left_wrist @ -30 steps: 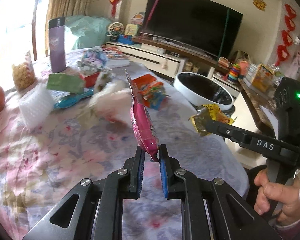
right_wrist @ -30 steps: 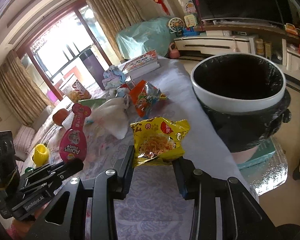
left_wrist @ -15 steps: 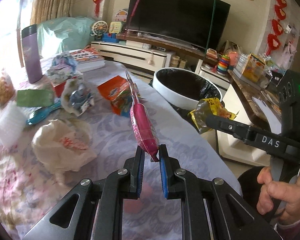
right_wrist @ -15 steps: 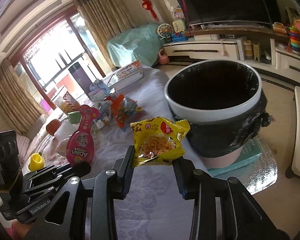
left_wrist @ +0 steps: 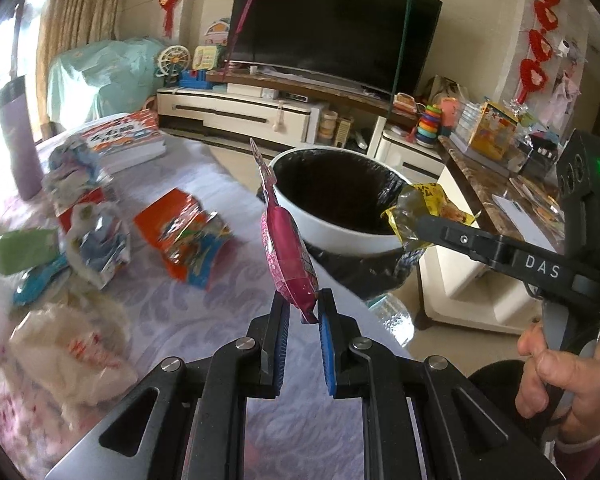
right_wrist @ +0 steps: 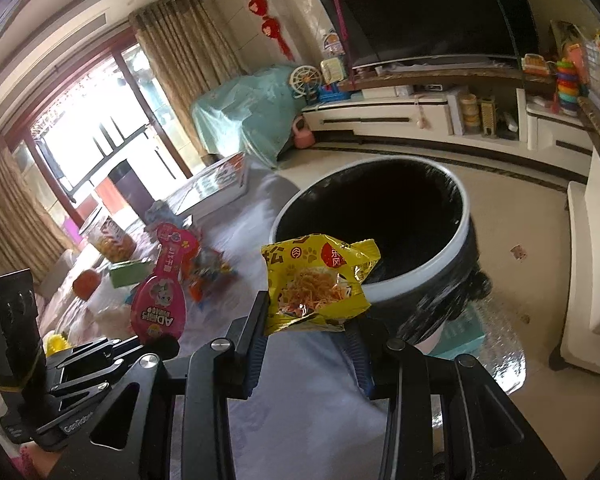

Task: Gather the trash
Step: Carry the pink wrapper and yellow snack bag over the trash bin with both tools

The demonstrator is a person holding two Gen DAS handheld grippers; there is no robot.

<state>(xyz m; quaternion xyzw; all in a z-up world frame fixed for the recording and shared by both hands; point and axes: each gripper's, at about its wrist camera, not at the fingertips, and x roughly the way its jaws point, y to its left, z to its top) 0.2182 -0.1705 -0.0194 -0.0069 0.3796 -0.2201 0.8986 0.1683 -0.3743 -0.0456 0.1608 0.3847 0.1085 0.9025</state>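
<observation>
Both wrist views close, sharing bin

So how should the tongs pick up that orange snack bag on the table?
The orange snack bag lies flat and crumpled on the tablecloth, so come from above and pinch a raised, puckered edge, such as the crinkled side near the bin. A flat middle gives the tongs nothing to bite. Both are busy now: left holds the pink packet, right the yellow bag.
</observation>
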